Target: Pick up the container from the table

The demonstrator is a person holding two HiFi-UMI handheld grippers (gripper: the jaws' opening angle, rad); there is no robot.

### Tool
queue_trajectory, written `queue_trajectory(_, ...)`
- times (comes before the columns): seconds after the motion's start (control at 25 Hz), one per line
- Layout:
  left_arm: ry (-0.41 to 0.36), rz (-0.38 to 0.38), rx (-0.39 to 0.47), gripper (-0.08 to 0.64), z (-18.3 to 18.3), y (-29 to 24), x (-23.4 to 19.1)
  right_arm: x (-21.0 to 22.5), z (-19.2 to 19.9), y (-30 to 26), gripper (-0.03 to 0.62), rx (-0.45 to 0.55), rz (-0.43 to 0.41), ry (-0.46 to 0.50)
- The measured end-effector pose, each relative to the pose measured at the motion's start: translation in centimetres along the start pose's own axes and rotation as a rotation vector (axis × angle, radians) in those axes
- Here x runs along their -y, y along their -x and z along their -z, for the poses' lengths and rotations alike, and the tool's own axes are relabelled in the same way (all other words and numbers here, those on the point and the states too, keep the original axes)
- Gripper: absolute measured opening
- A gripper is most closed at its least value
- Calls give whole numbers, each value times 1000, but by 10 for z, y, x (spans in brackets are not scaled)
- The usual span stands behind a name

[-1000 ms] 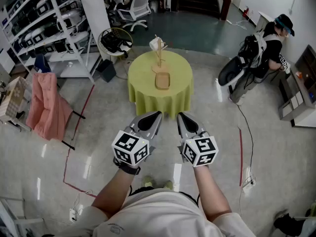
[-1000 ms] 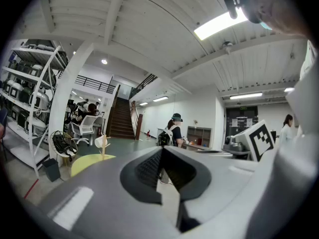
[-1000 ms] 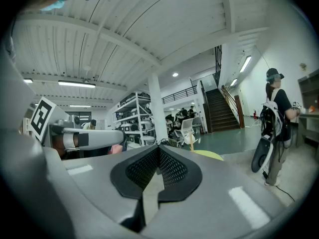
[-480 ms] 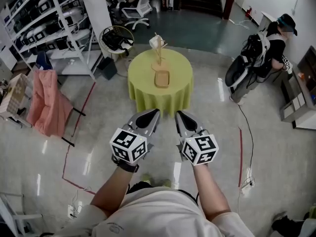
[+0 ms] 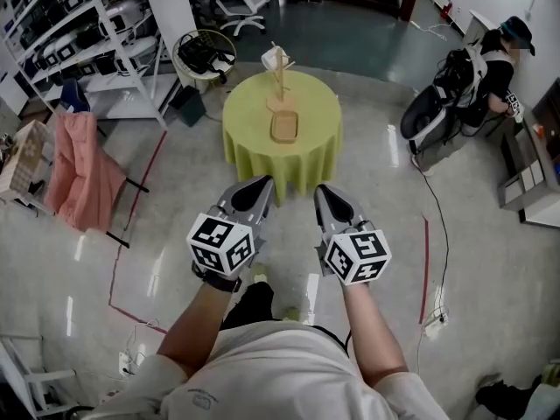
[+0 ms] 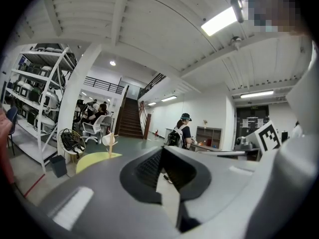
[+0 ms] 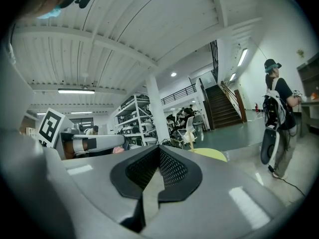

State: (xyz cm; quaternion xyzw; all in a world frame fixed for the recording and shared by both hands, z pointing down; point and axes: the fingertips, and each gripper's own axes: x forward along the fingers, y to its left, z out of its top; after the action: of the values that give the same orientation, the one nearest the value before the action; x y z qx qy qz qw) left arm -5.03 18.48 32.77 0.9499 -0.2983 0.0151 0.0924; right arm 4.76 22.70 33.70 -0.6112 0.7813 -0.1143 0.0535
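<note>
A shallow wooden container [image 5: 284,127] lies on a round table with a yellow-green cloth [image 5: 248,121], several steps ahead of me in the head view. Behind it on the table stands a wooden rack with a white cup [image 5: 276,59]. My left gripper [image 5: 260,185] and right gripper [image 5: 322,191] are held side by side at waist height, well short of the table, both shut with nothing in them. In the left gripper view the left gripper [image 6: 162,151] points past the table [image 6: 97,159]. The right gripper [image 7: 159,151] sees the table [image 7: 212,154] far off.
Metal shelves [image 5: 79,33] line the left side, with a pink cloth on a rack [image 5: 74,169] in front of them. A round wire basket [image 5: 203,55] and an office chair [image 5: 236,7] stand behind the table. A person with bags [image 5: 490,68] is at the right. Red floor tape [image 5: 131,208].
I have stepped forward, so the table sits a little lower and nearer in the head view. Both grippers stay shut and have drifted slightly apart.
</note>
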Motion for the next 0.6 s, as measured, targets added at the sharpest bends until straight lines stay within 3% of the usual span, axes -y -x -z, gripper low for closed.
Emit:
queue_trajectory(0.32,8,19,0,6,7,-42,-34,28,9,-42,11,-24,41,-2)
queue_trajectory(0.6,15,28,3,6,-4,-95,-102,58,-1,-116,11,-23,101,-12)
